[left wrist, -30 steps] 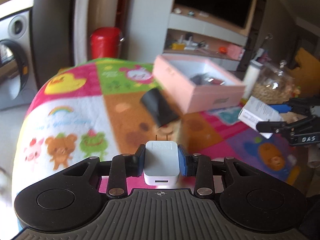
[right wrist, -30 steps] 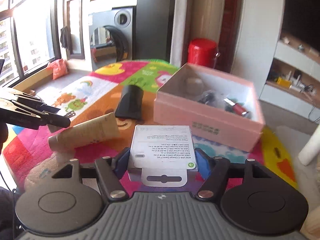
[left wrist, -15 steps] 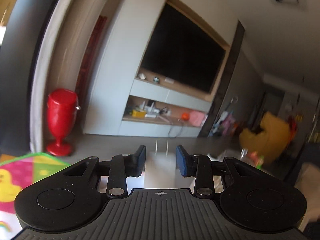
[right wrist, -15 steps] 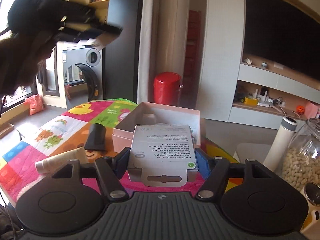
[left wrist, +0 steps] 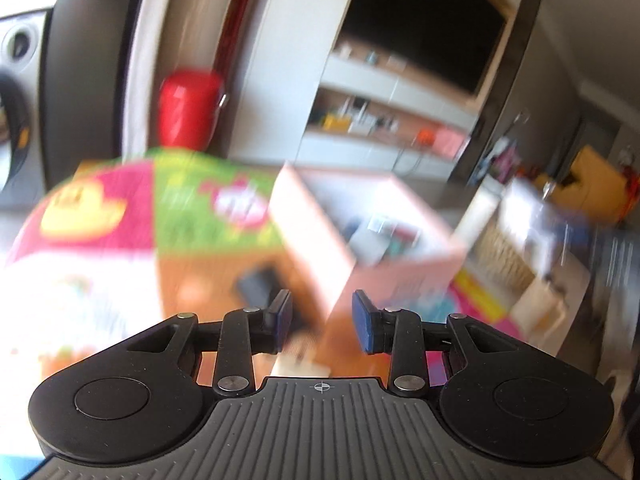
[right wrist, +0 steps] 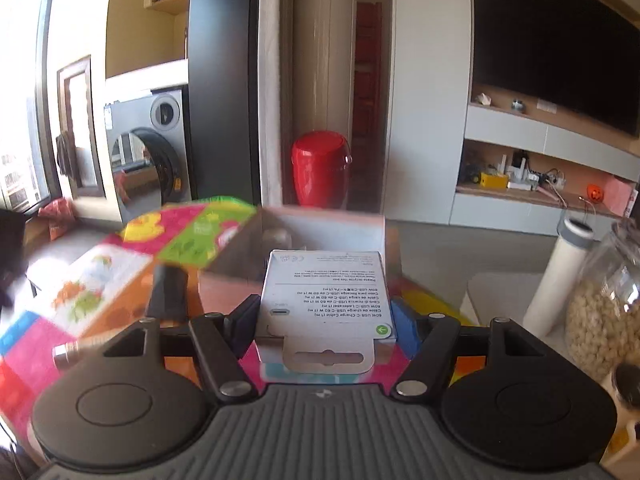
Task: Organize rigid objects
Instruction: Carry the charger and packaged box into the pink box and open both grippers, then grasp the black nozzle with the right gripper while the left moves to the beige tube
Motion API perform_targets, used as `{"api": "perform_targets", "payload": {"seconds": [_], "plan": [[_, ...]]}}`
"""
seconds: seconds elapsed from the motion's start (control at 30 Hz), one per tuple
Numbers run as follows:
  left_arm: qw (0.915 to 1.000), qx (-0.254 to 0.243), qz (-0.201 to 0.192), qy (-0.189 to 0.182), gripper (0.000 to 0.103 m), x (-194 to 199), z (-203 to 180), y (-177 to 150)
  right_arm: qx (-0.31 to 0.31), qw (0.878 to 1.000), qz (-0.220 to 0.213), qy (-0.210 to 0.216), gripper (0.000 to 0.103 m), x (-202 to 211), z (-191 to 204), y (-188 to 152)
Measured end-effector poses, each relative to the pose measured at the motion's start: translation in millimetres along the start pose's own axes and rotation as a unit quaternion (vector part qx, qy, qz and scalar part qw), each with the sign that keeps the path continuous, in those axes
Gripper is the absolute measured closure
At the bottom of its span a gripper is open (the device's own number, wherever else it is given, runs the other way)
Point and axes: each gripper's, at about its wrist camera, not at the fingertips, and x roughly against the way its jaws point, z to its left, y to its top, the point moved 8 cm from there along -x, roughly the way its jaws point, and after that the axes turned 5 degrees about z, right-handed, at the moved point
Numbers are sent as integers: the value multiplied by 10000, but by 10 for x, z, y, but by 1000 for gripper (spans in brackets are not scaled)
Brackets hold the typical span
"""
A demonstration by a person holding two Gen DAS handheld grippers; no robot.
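The right hand-held gripper (right wrist: 324, 320) is clamped on a small white carton (right wrist: 326, 300), one pad on each side. The carton's printed face is turned up toward the camera and reads upside down: "60W USB-C Charge Cable (1 m)", repeated below in other languages, with "Please recycle this box" further up. It also carries a USB-C plug icon, a round green arrow mark and a slotted hang tab at the near end. This gripper tilts somewhat downward, and the carton sits in front of the open pink box (right wrist: 320, 228), whose inside shows behind it (blurred, so the contents cannot be made out in this view).

The left hand-held gripper (left wrist: 322, 320) has its blue pads parted with nothing between them. It also tilts downward, aimed at the near corner of the pink box (left wrist: 352, 240), which stands on the desk (left wrist: 100, 208) under a bright cartoon cloth. The whole view is smeared by motion. Small things lie inside the box, too blurred to name. A dark object (left wrist: 256, 284) lies on the cloth just left of the box, and something pale (left wrist: 300, 364) shows low between the fingers, down on the cloth. A red bin (right wrist: 320, 168) stands on the floor beyond the desk.
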Motion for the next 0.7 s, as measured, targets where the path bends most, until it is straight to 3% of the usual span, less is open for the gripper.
{"api": "perform_targets", "payload": {"seconds": [0.17,0.2,0.3,0.5,0.7], "plan": [[9997,104,113,164,67,-21,152,-222,-405,9982,-407,143,32,-274,-80,1124],[9996,14,96,276,67,-13,178,-249,-387,9984,-411,98,27,-364,-74,1290],[9984,-254,94,503,67,46,211,-417,-256,9987,-344,-261,26,-586,-66,1577],[9982,-331,459,205,67,25,243,-698,-263,9995,-115,-166,25,-622,44,1255],[9956,-610,560,429,64,-89,163,-797,72,9988,486,34,25,-733,337,656]]}}
